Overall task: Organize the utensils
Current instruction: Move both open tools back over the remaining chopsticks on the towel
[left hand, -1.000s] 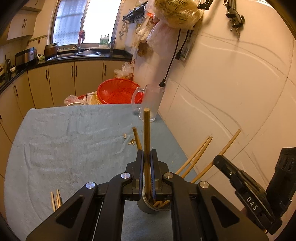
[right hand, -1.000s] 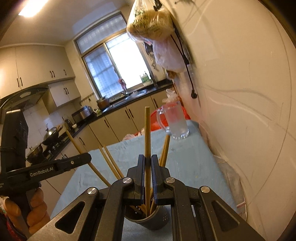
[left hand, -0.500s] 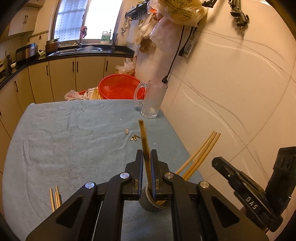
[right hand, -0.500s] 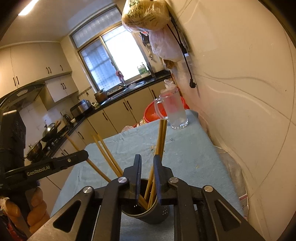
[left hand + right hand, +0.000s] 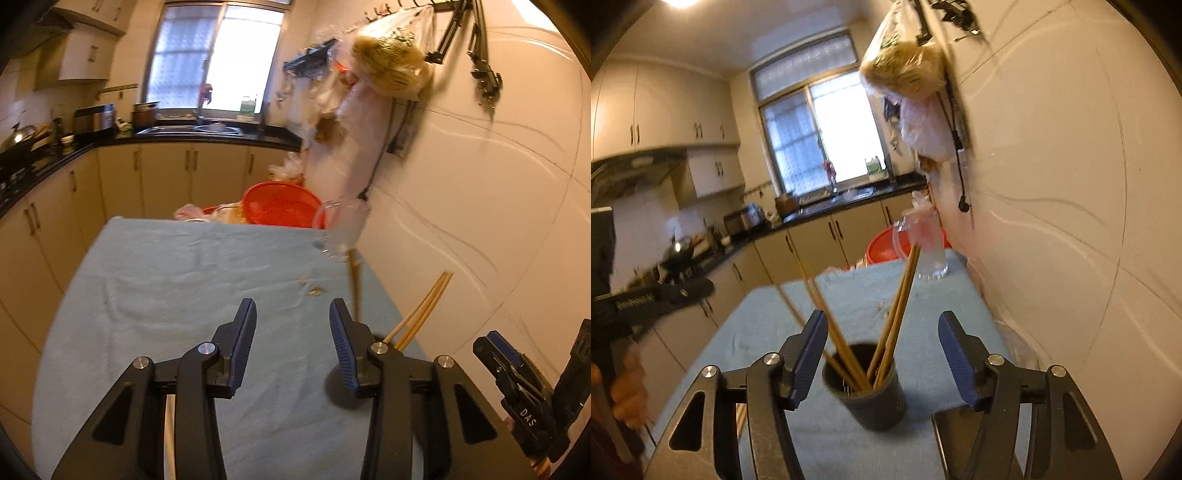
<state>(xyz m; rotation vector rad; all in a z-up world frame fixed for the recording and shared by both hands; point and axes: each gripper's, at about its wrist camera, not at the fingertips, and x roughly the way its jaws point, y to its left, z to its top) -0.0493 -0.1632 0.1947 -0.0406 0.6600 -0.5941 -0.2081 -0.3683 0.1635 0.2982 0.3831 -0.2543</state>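
A dark cup stands on the blue cloth and holds several wooden chopsticks that lean apart. My right gripper is just behind the cup, its jaws opening. The cup and sticks show between its fingers, but the pads touch nothing. My left gripper is left of the cup, its jaws opening with only cloth between them. The left wrist view shows chopsticks fanning out past the right finger, and the right gripper at the lower right. A hand holds the left gripper.
A glass mug stands at the cloth's far right corner by the tiled wall. A red basket sits behind the table. Small crumbs lie on the cloth. A pale stick shows under the left gripper. Cabinets run along the left.
Both grippers were shut on a chopstick held upright over the cup. Both have let go and opened, the sticks now rest in the cup, and the left gripper has shifted left.
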